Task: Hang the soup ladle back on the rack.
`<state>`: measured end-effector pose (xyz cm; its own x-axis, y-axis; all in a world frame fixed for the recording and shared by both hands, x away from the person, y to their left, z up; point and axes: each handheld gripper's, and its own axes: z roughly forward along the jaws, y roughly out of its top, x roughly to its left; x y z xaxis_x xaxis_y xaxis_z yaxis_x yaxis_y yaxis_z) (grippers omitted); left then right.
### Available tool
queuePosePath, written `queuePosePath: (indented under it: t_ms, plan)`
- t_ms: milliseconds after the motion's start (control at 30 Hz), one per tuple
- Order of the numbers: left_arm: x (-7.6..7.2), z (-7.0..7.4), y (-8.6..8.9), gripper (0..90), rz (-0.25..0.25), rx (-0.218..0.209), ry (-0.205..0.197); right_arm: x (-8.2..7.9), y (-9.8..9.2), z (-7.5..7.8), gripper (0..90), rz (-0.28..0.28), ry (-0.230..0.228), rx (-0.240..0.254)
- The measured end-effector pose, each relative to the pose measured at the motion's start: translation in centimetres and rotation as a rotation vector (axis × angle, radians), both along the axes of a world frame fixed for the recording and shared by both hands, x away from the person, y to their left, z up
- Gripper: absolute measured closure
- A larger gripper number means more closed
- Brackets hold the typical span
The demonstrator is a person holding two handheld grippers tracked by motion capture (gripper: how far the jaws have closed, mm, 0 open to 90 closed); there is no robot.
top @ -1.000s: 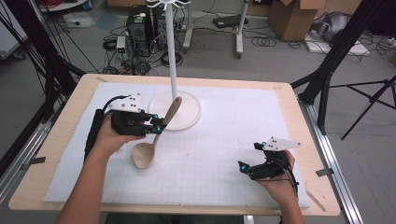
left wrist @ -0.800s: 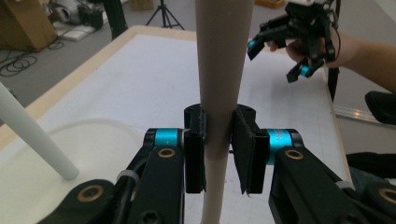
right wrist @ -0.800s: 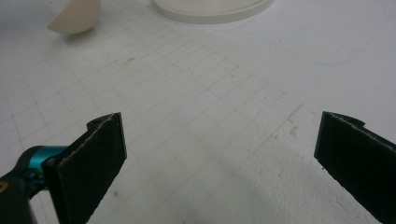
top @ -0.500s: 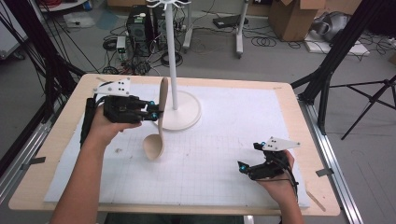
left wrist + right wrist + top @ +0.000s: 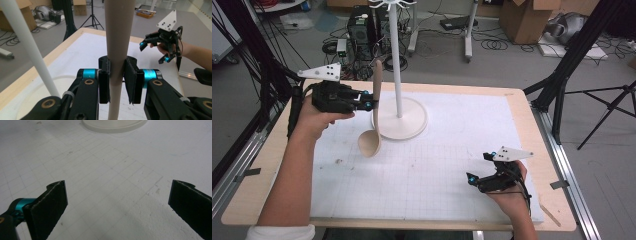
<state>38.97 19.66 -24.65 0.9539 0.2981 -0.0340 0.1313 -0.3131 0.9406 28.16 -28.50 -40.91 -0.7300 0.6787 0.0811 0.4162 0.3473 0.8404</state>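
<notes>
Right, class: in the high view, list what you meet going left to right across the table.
left gripper → wooden spoon → white stand → right gripper

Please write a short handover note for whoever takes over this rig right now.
Left gripper: shut on the handle of the wooden spoon, held upright, bowl down, clear of the mat, beside the white stand.
Right gripper: open, holding nothing, resting low over the mat's near right part.
Done: spoon picked up and stood upright.
Left: probably hanging the spoon on a hook at the stand's top; it is not on the stand yet.
</notes>
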Motion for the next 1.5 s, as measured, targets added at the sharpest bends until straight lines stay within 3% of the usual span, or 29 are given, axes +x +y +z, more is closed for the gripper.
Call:
queuePosePath:
  t_ms: [133,233,700,1133,1233,1500]
  plan:
    - [0.6,0.9,0.3,74.9,0.002,-0.007,0.002,-0.1,0.2,0.1,1.0,0.005,0.001,0.002]
    - [1.3,1.7,0.6,74.9,0.015,0.013,0.002,-0.1,0.3,0.1,1.0,0.009,0.000,0.000]
    - [4.1,3.4,2.0,74.9,0.043,-0.010,0.015,0.0,0.5,-0.1,1.0,0.011,0.006,-0.018]
    - [5.7,6.1,2.2,74.9,0.074,-0.009,0.004,0.0,0.5,-0.1,1.0,0.012,0.005,-0.020]
    - [6.2,6.9,2.1,74.9,0.089,0.008,0.003,0.0,0.5,-0.1,1.0,0.014,0.002,-0.018]
    - [7.2,7.5,2.6,74.8,0.114,-0.001,0.015,0.1,0.4,-0.3,1.0,0.011,0.008,-0.019]
